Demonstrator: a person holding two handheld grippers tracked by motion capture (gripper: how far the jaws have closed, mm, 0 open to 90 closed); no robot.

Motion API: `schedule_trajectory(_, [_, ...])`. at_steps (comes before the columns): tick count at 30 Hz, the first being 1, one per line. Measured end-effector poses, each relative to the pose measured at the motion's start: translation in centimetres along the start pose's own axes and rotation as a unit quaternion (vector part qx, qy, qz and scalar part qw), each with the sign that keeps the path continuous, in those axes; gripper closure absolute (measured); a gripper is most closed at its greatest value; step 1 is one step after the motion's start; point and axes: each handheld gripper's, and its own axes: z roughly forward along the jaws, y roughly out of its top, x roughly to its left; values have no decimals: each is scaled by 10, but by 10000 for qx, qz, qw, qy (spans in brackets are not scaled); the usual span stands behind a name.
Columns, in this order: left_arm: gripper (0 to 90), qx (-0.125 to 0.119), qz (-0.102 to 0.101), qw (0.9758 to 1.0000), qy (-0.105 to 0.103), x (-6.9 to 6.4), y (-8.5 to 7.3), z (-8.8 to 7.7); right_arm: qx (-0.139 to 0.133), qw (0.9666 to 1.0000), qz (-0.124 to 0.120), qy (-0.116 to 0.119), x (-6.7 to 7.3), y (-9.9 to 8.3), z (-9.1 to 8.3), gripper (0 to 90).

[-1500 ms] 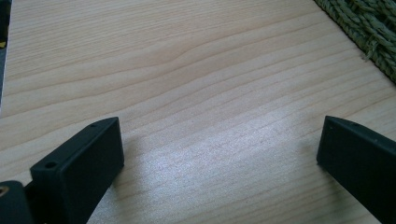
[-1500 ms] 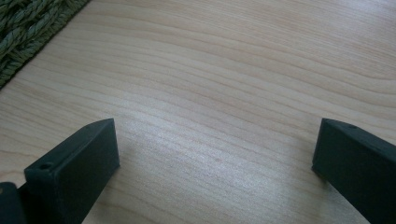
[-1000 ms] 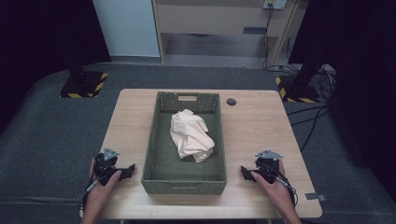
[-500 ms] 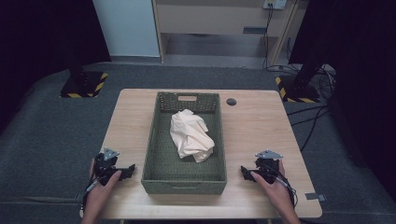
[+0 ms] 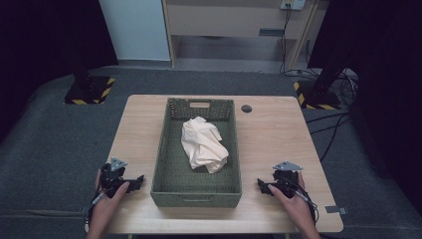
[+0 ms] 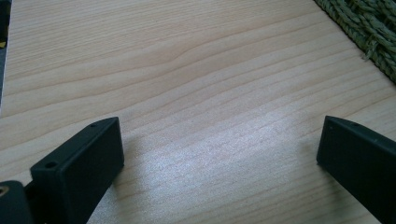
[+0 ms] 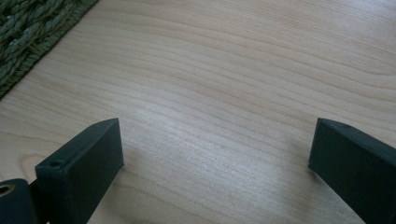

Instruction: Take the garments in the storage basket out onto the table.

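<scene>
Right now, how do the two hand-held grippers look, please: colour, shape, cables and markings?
Both are black. The left gripper and the right gripper each carry a grey three-cornered plate on top, and a thin cable trails back along each forearm. In the gripper views the jaws are flat, matte black blocks with small round holes. No sleeves show at the wrists.

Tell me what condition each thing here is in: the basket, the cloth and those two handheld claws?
Green woven basket: upright on the table, holding the cloth.
Cream cloth: crumpled in a heap inside the basket.
Left gripper: fingers wide open, holding nothing.
Right gripper: fingers wide open, holding nothing.
</scene>
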Motion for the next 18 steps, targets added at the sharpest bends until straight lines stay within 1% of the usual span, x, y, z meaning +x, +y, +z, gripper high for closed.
schedule_trajectory(4, [0, 0, 0, 10000, 0, 0, 0, 0, -37, 10000, -10, 19, 1, 1, -3, 29])
schedule_trajectory(10, [0, 1, 1, 10000, 0, 0, 0, 0, -80, 9999, -92, 101, 6, 7, -11, 28])
schedule_trajectory(17, [0, 1, 1, 10000, -1, 0, 0, 0, -139, 9996, -150, 208, 13, 17, -24, 32])
schedule_trajectory(18, [0, 0, 1, 10000, -1, 0, 0, 0, -179, 9994, -193, 224, 16, 21, -29, 32])
